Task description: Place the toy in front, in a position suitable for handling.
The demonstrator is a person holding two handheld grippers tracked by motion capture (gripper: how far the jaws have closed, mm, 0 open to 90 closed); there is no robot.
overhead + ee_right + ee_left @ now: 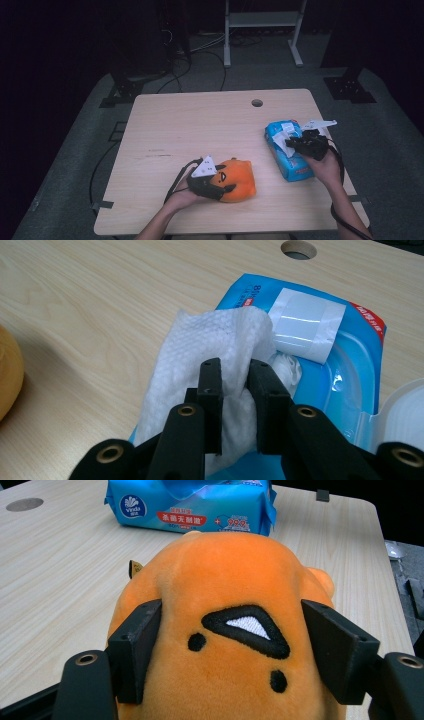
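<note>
Left gripper (pixel 220 186) low at near edge, held from behind by left hand (pixel 182 197), forearm entering from bottom; jaws spread wide, pads pressed on both flanks of what sits between them. Right gripper (pixel 295 144) held by right hand (pixel 327 167), wrist bent inward, cable trailing down forearm; jaws nearly together, tips pinched on something thin and white between pads.

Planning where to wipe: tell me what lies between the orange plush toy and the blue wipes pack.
Bare tabletop separates the orange plush toy from the blue wipes pack, as the high view shows.
</note>
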